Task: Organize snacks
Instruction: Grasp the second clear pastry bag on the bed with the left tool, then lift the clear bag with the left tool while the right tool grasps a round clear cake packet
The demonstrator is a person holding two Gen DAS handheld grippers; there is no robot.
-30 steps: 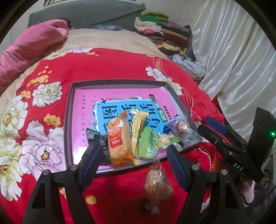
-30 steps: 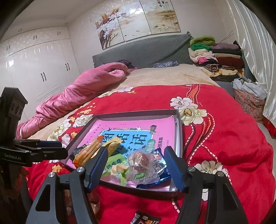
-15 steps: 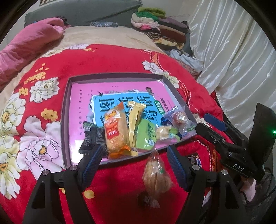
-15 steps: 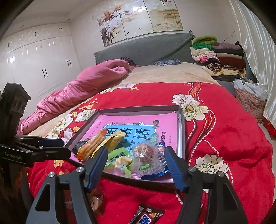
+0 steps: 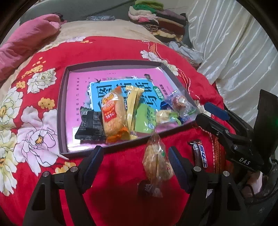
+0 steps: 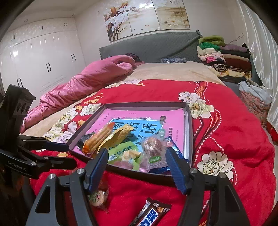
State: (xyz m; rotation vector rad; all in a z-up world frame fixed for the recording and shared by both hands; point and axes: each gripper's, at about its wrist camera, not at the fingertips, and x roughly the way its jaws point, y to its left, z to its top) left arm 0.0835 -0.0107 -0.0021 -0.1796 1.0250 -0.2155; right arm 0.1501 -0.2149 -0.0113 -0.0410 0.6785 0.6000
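A shallow dark-rimmed cardboard tray (image 5: 62, 111) lined with a pink and blue printed sheet lies on the red floral blanket (image 5: 107, 50), and most of the snacks are bunched at its near edge: an orange-wrapped cake packet (image 5: 113, 116), a yellow stick sachet (image 5: 133, 104), a black foil packet (image 5: 90, 126), a green pouch (image 5: 145, 120) and a clear-wrapped brown sweet (image 5: 179, 102). Several overlap, so their labels are partly covered.

Two snacks lie outside on the blanket: a clear-wrapped pale pastry (image 5: 156, 161) just beside the tray's front rim, and a dark chocolate bar (image 5: 199, 154), cut off by the bottom edge in the right wrist view.

The left gripper (image 5: 135, 161) has its jaws apart, empty, over the pastry. The right gripper (image 6: 137, 165) is likewise spread with nothing clamped, its left finger hiding part of the pastry.

Only the right view shows the white wardrobe (image 6: 40, 57), flower paintings (image 6: 146, 15) and grey headboard (image 6: 156, 47); both show the pink quilt (image 6: 83, 81), folded clothes (image 6: 224, 55) and white satin curtain (image 5: 231, 45).
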